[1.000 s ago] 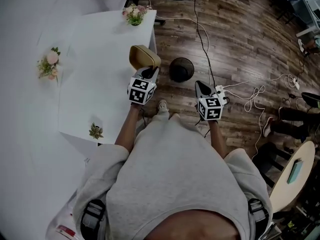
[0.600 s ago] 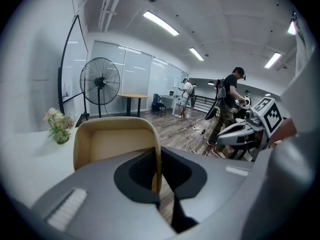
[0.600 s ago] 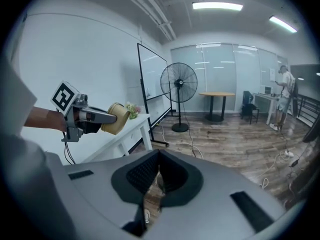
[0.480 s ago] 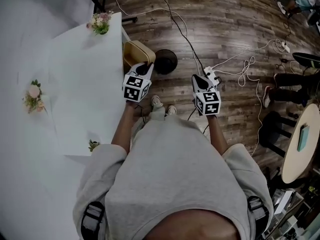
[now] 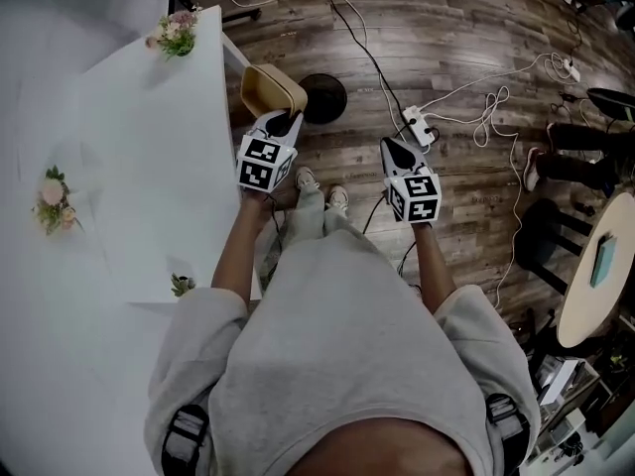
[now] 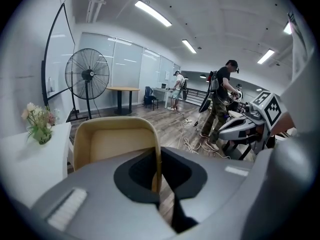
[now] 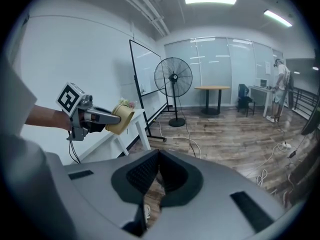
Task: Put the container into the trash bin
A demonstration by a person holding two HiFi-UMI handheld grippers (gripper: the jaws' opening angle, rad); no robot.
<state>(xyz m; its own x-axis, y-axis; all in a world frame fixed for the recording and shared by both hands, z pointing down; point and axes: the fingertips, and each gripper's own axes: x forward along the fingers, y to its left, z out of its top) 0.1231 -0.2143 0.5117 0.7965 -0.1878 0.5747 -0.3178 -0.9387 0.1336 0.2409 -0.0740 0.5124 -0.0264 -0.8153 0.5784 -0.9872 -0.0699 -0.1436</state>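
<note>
readable text: none | labels: none | brands: none | numbers: none | signs: none

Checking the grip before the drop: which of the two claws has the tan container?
The left claw, shut on the wall of the tan container. The right claw is shut with nothing in it.

The tan rounded-rectangular container (image 5: 270, 89) looks matt and smooth, like moulded pulp. The left hand-held gripper (image 5: 282, 123) and right hand-held gripper (image 5: 391, 147) have matt grey plastic shells with black textured pads (image 7: 144, 174). The white bench (image 5: 139, 167) is matt; the brown plank floor (image 5: 476, 28) is faintly glossy wood.
</note>
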